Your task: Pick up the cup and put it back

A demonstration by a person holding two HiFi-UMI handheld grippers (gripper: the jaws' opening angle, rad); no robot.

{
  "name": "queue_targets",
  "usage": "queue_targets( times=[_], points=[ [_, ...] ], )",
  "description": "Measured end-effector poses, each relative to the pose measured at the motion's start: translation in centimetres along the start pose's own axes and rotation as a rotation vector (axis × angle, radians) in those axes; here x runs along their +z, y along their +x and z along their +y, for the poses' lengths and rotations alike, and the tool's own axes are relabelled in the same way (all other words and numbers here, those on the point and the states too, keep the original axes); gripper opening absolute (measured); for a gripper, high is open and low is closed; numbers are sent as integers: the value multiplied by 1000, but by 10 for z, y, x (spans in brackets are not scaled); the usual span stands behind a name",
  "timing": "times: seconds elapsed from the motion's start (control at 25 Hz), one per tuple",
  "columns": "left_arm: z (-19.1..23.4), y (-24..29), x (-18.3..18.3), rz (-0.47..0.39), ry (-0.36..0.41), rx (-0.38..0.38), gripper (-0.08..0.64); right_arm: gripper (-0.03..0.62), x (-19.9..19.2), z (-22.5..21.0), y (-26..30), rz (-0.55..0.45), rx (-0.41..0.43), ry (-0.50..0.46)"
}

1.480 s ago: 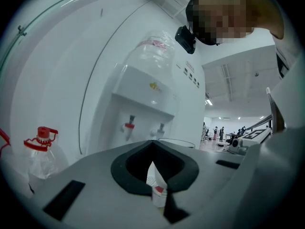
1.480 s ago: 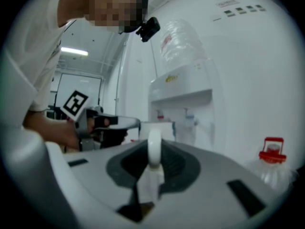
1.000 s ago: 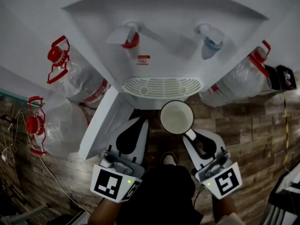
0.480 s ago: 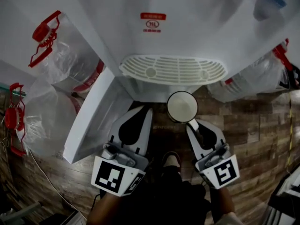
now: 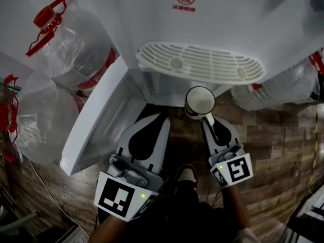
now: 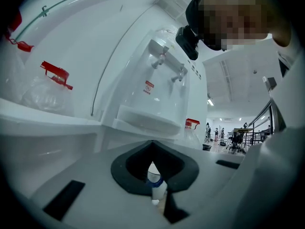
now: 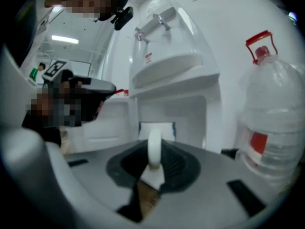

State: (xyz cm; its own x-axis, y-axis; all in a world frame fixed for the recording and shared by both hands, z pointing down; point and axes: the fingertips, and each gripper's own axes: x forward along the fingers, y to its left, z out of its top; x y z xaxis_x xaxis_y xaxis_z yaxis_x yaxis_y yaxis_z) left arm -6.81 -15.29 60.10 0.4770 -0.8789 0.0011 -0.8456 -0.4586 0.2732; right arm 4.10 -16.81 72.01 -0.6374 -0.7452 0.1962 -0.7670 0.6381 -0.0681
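Note:
A white cup (image 5: 200, 101) hangs in front of the water dispenser's lower cabinet, just below the drip tray (image 5: 200, 62). My right gripper (image 5: 206, 118) is shut on the cup's handle (image 7: 154, 149), which stands upright between the jaws in the right gripper view. The cup's mouth faces up and it looks empty. My left gripper (image 5: 163, 117) sits beside it on the left with its jaws together and nothing between them. It points at the gap by the open cabinet door (image 5: 101, 115).
The white dispenser (image 7: 167, 46) has two taps above the tray. Large clear water jugs with red caps stand at the left (image 5: 71, 44) and the right (image 5: 288, 87); one (image 7: 271, 123) is close on the right. The floor is wood-patterned (image 5: 273, 151). The person's shoe (image 5: 186, 173) shows below.
Both grippers have come down, the right one further. The cup has sunk from drip-tray height to below the tray, in front of the cabinet opening. The taps have left the head view.

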Motion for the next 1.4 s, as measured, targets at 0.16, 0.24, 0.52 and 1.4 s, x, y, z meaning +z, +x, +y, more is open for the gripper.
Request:
queue_targets(
  times=[0.16,0.24,0.52,1.4],
  points=[
    [-3,2,-8,18,-14,1,8,72,-19,-3,19,12,-13,40],
    [-1,4,-10,21,-15,5,8,72,-26,-5,29,13,-22,44],
    [-1,14,-16,24,-13,1,8,71,-51,-26,63,55,-54,27],
    [4,19,-20,30,-39,0,8,72,-101,-68,129,104,-118,29]
  ],
)
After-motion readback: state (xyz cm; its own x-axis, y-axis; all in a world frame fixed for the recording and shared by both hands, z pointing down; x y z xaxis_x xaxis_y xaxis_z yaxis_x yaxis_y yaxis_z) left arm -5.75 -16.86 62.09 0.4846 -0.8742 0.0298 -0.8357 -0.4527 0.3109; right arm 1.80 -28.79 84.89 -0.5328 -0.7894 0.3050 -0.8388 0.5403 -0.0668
